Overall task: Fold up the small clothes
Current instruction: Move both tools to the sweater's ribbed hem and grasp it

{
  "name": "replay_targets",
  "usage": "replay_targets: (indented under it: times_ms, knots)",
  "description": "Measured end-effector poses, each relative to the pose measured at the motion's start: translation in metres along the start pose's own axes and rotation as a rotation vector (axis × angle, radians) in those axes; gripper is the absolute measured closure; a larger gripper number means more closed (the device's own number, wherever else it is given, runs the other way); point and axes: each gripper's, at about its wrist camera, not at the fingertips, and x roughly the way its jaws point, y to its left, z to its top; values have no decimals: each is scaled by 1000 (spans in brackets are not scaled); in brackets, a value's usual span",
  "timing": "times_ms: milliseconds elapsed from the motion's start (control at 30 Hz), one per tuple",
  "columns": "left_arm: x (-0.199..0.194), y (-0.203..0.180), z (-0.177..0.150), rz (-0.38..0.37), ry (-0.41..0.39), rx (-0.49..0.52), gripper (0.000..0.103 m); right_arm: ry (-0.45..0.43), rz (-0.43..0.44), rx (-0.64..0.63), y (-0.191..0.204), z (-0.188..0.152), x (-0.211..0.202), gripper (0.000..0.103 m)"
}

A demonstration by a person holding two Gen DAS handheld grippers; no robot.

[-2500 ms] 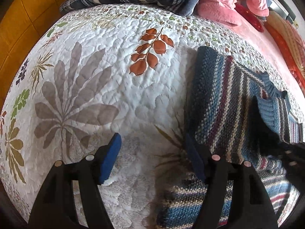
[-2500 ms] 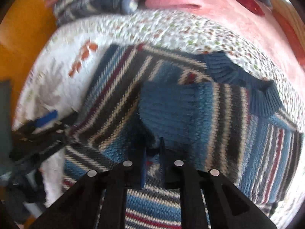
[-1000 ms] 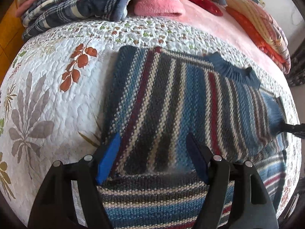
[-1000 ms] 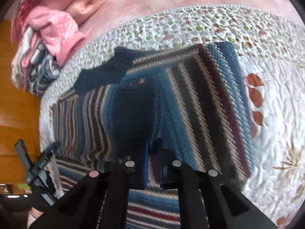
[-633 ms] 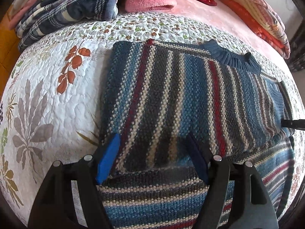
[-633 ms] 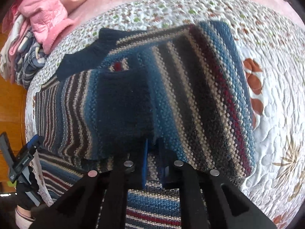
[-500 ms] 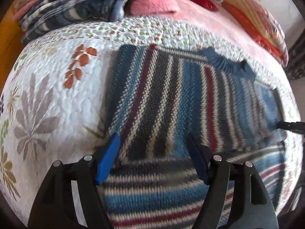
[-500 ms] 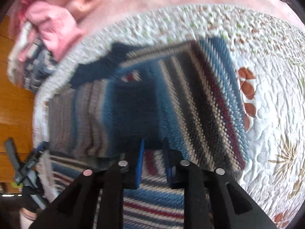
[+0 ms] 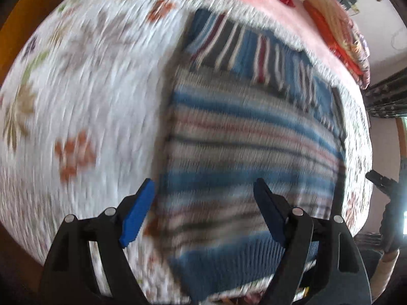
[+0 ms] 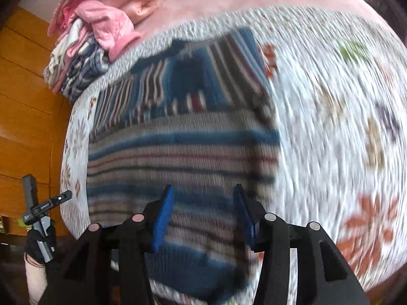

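Observation:
A striped knit sweater [image 9: 244, 137] in blue, grey, cream and dark red lies flat on the white floral quilt [image 9: 96, 96], its sleeves folded across the upper body. My left gripper [image 9: 203, 203] hovers open over the sweater's lower part, nothing between its blue pads. In the right wrist view the same sweater [image 10: 183, 152] fills the middle, and my right gripper [image 10: 202, 213] is open above its hem end, holding nothing. Both views are motion-blurred. The other gripper [image 10: 38, 213] shows at the left edge of the right wrist view.
A pile of pink and plaid clothes [image 10: 101, 25] sits at the far end of the bed, on a pink sheet [image 9: 279, 20]. Orange-red cushions [image 9: 338, 30] lie far right. Wooden panelling [image 10: 23, 101] stands beyond the quilt's edge.
My right gripper let go of the sleeve and opened; the sleeve now lies across the sweater. Both grippers pulled back toward the hem end, so the lower body fills the views.

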Motion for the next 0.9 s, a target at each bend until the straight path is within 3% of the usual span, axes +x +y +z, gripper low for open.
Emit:
replay_targets:
  times_ms: [167,367,500,667,833,900]
  knots:
    - [13,22,-41,52,68,-23,24,56,-40,43,-20,-69,-3,46]
    - [20,33,-65,70,96,-34,24,145,-96,83,-27,-111,17,45]
    - [32,30,-77,54,135,-22,24,182,-147,66,-23,-127,29,44]
    - [47,25,-87,90,171,21,24,228,-190,98,-35,-135,43,44]
    - [55,17,-89,109,178,49,24,265,-157,137,-39,-140,54,49]
    - [57,12,-92,65,190,46,26,271,-148,148,-39,-141,57,49]
